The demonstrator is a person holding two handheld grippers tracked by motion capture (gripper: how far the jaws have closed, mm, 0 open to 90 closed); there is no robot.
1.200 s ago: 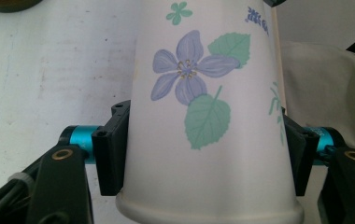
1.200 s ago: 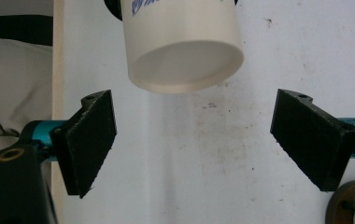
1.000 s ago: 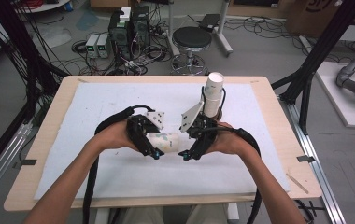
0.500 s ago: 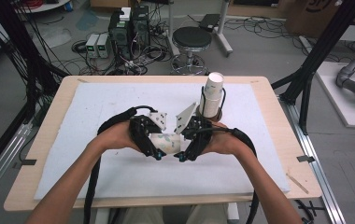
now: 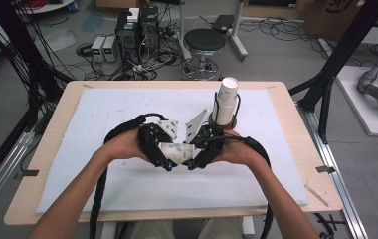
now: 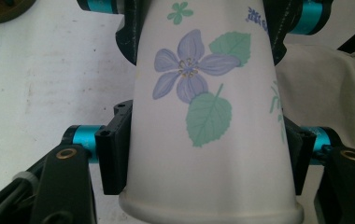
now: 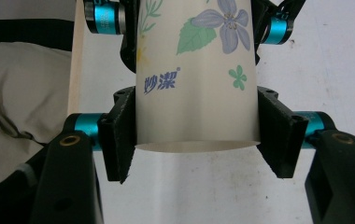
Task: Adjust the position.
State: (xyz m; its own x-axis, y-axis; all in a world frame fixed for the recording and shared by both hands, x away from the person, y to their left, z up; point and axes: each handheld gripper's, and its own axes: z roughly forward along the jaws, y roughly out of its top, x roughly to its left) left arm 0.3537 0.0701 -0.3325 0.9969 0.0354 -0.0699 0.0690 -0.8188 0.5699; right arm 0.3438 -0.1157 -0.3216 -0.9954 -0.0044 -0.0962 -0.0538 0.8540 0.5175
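Lying level between two hands over the middle of the bench [image 5: 127,209], a flowered paper cup [image 5: 175,149] is pinched at both ends in the high view: the left claw [image 5: 167,160] takes one end and the right claw [image 5: 191,159] the other. Behind them a stack of white cups [image 5: 226,101] stands upright in a round holder [image 5: 223,121], near the right hand.

In the left gripper view, the left claw [image 6: 203,161] has its black jaws pressed against both sides of the paper cup [image 6: 203,116] close to its rolled rim.

In the right gripper view, the right claw [image 7: 196,140] has just closed, and its jaws now clamp the paper cup [image 7: 196,93] by its narrow base end.
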